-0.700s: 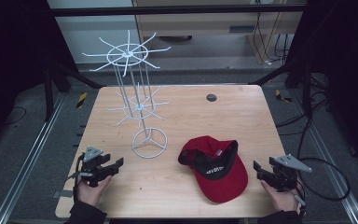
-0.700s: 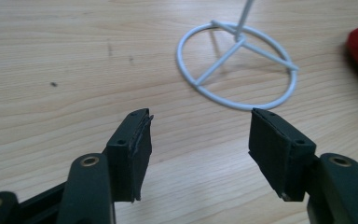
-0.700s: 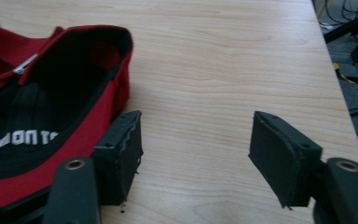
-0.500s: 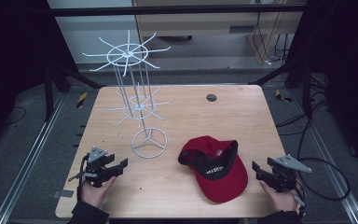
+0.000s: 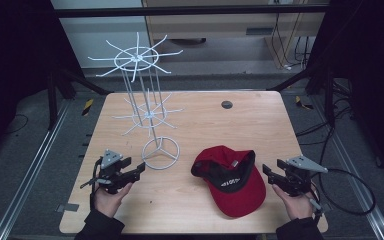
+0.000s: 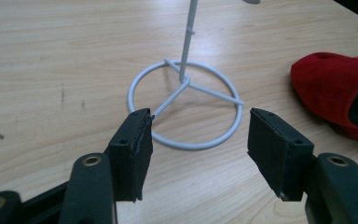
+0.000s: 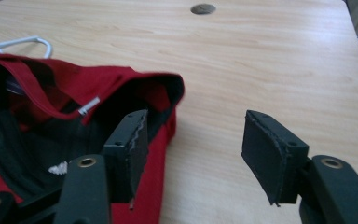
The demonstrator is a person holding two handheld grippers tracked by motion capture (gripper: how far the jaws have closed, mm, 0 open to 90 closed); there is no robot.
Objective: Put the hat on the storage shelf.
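A white wire rack [image 5: 136,57] with spoked tiers stands on a ring base [image 5: 160,153] at the table's left centre. A red cap [image 5: 230,177] lies upside down to its right, its dark lining showing. My left gripper [image 5: 139,169] is open, just left of the ring base [image 6: 213,92], which lies right beyond its jaws; nothing is between them. My right gripper [image 5: 267,171] is open beside the cap's right edge. In the right gripper view the cap [image 7: 98,84] lies behind the left jaw, and bare table shows in the gap of the gripper [image 7: 196,128].
The wooden table [image 5: 250,125] has a dark round hole [image 5: 226,104] near its far edge. Dark metal frame bars and cables run around the table on the floor. A cable [image 5: 350,195] trails from the right gripper off the right side.
The left gripper has edged to the right, closer to the rack's ring base. The right gripper has shifted slightly toward the cap. The cap and the rack have not moved.
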